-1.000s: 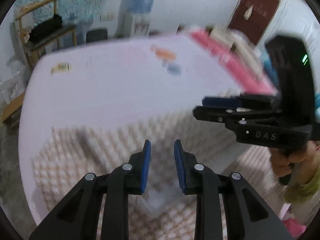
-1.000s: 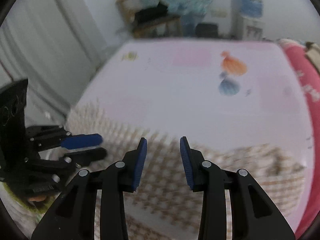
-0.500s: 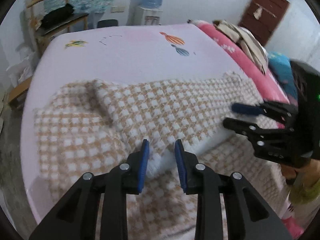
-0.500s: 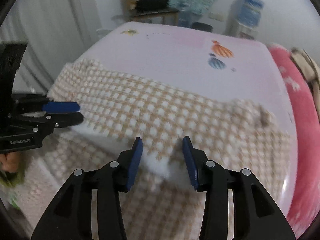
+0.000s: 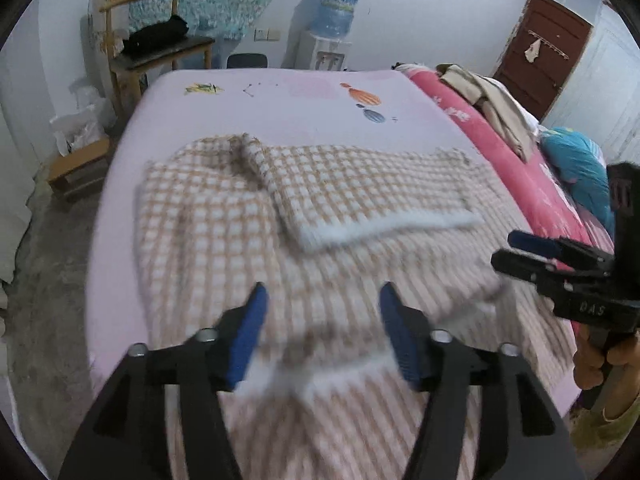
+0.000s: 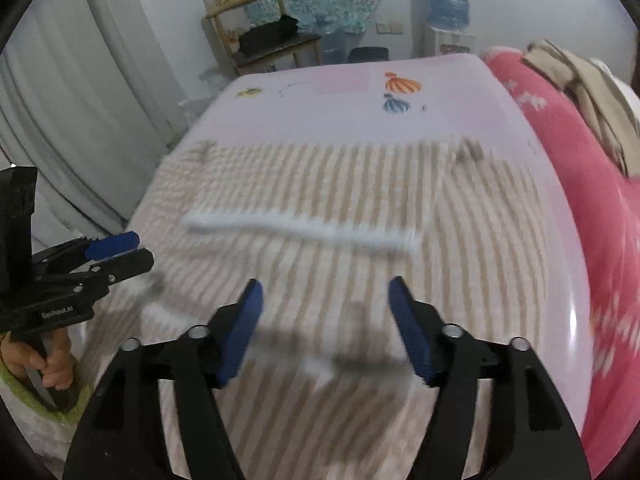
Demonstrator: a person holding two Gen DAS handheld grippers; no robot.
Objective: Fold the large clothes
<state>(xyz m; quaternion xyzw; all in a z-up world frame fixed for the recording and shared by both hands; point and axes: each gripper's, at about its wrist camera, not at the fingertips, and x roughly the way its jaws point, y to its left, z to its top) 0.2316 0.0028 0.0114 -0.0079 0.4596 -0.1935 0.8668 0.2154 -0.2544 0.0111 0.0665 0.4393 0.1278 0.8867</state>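
1. The checked garment lies spread over the lilac bed, with one part laid across the top and its white hem running side to side.
2. The left claw is opening, its blue pads wide apart; cloth lies under them but nothing is pinched between them.
3. The right claw is opening too, empty, hanging above the near part of the garment.
4. The cloth looks thick, fleecy and soft, so I'd guess it is light for its bulk, limp, and not slippery; it should drape and sag rather than hold a crease.
5. Best to take it at two corners of an outer edge, one claw each, pinching both layers well in from the rim.
6. Red bedding and a beige heap lie along the side; keep the fold clear of them.
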